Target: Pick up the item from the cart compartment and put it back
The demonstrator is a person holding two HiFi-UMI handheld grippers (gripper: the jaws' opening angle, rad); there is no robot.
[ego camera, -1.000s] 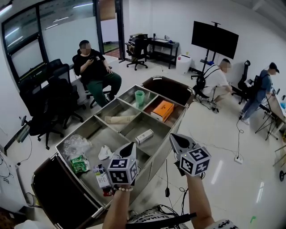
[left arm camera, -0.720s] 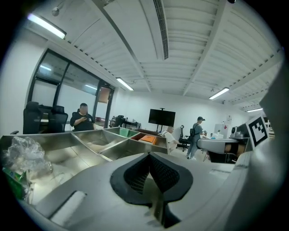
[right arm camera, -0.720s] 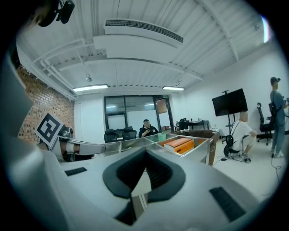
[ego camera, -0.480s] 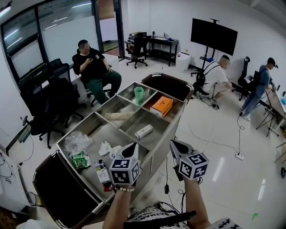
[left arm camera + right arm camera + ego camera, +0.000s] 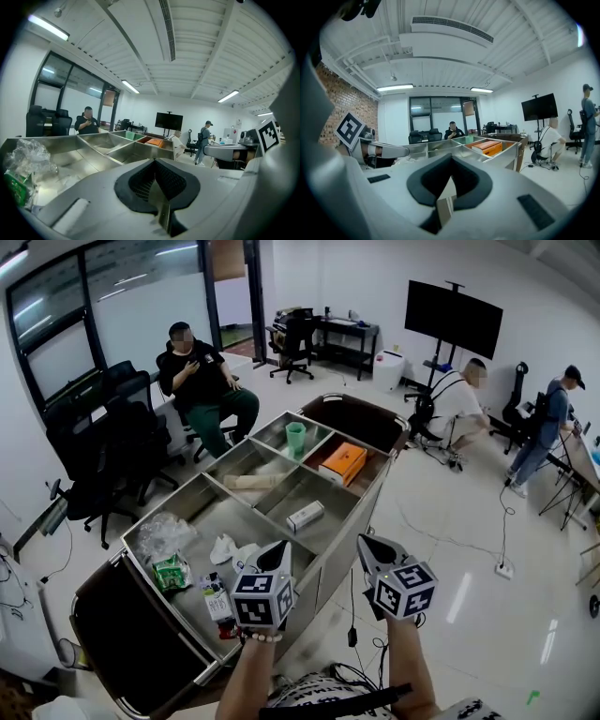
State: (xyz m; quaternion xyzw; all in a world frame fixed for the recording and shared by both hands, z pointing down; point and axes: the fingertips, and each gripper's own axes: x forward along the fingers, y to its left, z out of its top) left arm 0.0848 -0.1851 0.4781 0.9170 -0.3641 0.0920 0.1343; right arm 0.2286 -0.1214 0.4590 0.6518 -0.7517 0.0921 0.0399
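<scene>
The steel cart (image 5: 202,512) has several open compartments. They hold an orange box (image 5: 342,463), a green cup (image 5: 295,439), a small white box (image 5: 305,515), a cardboard roll (image 5: 248,482), a clear plastic bag (image 5: 161,535), a green packet (image 5: 172,571) and a small carton (image 5: 217,596). My left gripper (image 5: 275,549) hovers shut over the cart's near compartment with nothing in it. My right gripper (image 5: 370,545) is shut and empty just off the cart's right edge. In the left gripper view the shut jaws (image 5: 155,161) point along the compartments toward the orange box (image 5: 151,139).
A person in black (image 5: 202,381) sits beyond the cart. Two other people (image 5: 457,409) are at the right near a TV (image 5: 453,320). Black office chairs (image 5: 103,456) stand to the left. A cable and power strip (image 5: 503,570) lie on the floor at right.
Both grippers sit slightly lower in the head view than a second ago. They stay shut and empty, and nothing in the cart has moved.
</scene>
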